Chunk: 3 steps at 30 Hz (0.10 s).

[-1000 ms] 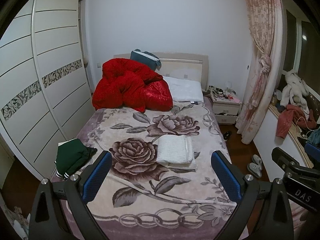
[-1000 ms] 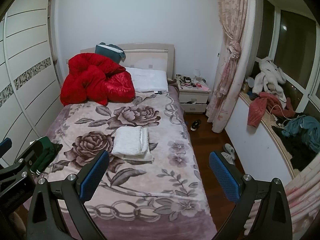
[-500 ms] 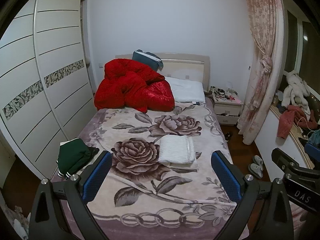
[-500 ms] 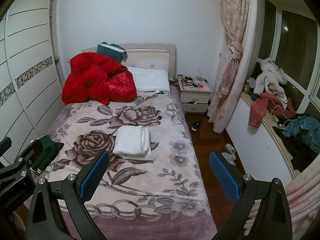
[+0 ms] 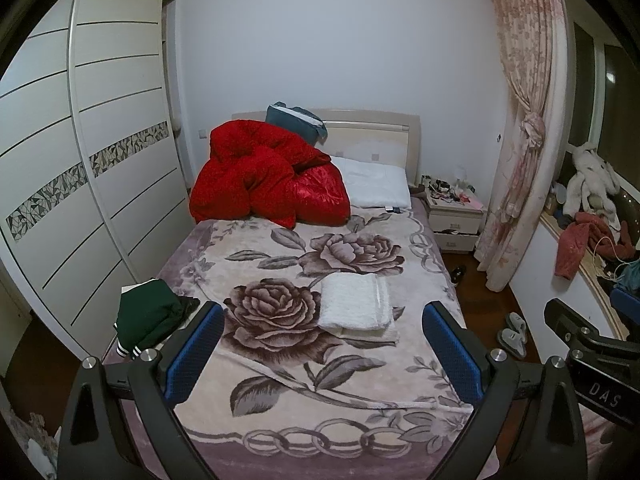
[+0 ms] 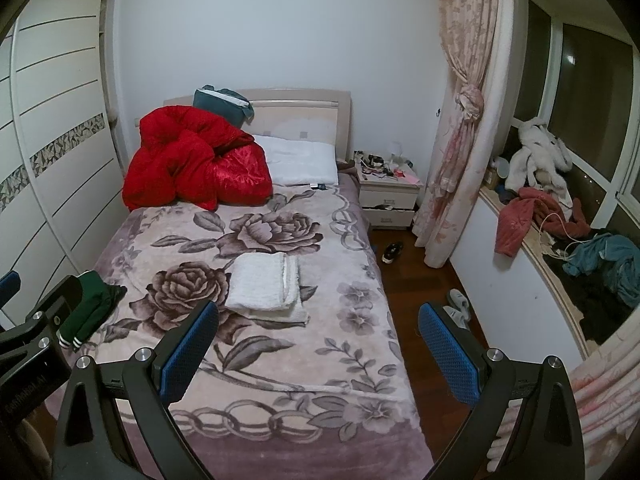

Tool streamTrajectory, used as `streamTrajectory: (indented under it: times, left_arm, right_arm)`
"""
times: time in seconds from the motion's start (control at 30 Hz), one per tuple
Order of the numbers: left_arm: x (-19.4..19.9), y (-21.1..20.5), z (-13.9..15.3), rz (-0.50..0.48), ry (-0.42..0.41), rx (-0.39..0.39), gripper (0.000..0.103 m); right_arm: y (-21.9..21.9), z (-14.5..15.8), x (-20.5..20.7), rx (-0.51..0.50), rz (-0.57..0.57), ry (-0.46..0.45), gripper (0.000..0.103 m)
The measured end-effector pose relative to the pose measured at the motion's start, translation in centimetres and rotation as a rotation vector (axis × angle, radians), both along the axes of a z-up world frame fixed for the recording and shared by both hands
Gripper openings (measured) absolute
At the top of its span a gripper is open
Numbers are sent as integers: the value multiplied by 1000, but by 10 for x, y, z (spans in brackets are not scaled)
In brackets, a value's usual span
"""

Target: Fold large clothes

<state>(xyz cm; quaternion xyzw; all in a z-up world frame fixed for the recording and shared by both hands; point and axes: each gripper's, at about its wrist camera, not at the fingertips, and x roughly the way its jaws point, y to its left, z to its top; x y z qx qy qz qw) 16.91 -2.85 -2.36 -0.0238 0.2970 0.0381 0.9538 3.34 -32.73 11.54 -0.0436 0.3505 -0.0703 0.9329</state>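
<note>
Bedroom clutter framed the scene, with a bed (image 5: 304,412) under a rose-patterned blanket (image 5: 280,320) filling the space ahead of both tongs. Nearest the cameras, the left tongs (image 5: 324,350) and the right tongs (image 6: 318,350) hung side by side above the foot of the bed, each with its blue-padded fingers (image 5: 192,352) spread wide and nothing between them. That stance, raised and empty over the mattress, read as a pause between garments rather than a fold in progress.

Just beyond the left tongs, off their left finger, a dark green garment (image 5: 148,316) with striped cuffs lay bunched at the bed's left edge; in the right wrist view it (image 6: 90,308) sat partly behind the body of the other tool. It looked unfolded and was probably the next piece to take.

Farther ahead, between the fingers of each pair and well apart from them, a white folded garment (image 5: 354,306) rested squarely on the middle of the blanket, stacked on a second pale layer, so that piece was likely already finished and set where flat space allowed.

Beyond it, a red quilt (image 5: 264,178) was heaped at the head of the bed beside a white pillow (image 5: 376,186), presumably pushed back to clear folding room. Farthest right, more clothes (image 6: 536,216) were strewn along the window ledge.
</note>
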Motion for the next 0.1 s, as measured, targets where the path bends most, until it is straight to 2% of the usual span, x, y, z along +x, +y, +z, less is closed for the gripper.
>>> streamTrajectory:
  times: [0.1]
  left_arm:
    - [-1,1,2,2,-3,-2,101]
  right_arm:
    - [0,0,-4,0,-5,-2,101]
